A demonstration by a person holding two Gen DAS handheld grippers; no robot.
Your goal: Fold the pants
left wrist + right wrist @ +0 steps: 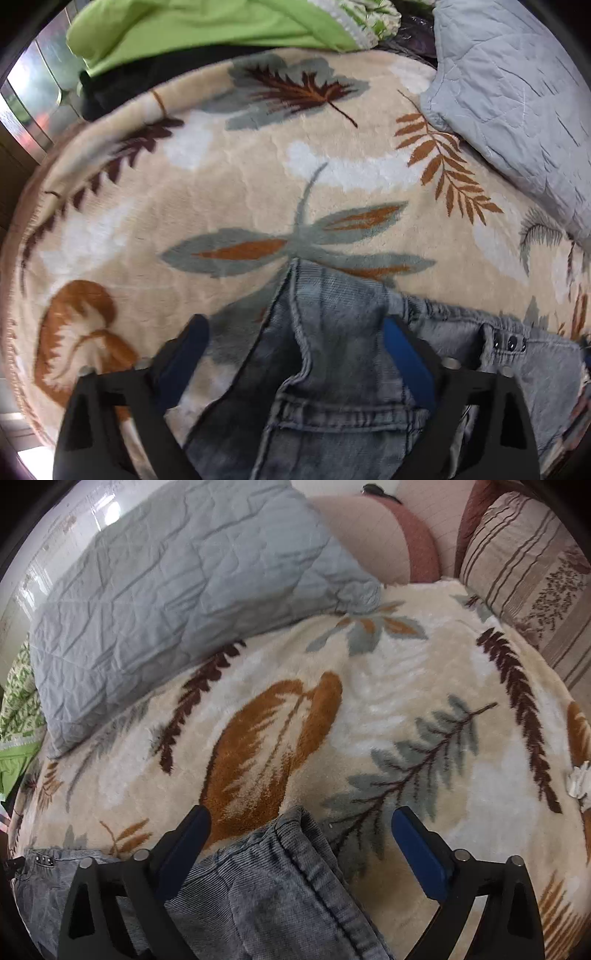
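A pair of faded grey-blue jeans point(332, 362) lies on a beige leaf-patterned blanket point(240, 184). In the left wrist view a seamed corner of the jeans rises between the blue-padded fingers of my left gripper point(295, 328); the jaws stand wide, the left pad clear of the cloth. A row of dark snaps point(511, 343) shows on the denim to the right. In the right wrist view another corner of the jeans point(266, 886) lies between the fingers of my right gripper point(301, 816), which is open with gaps on both sides.
A grey quilted pillow point(166, 602) lies at the back of the blanket point(369, 701); the same pillow point(517, 110) sits at the upper right in the left wrist view. Green cloth point(184, 29) is heaped beyond the far edge. A striped cushion point(524, 572) borders the right side.
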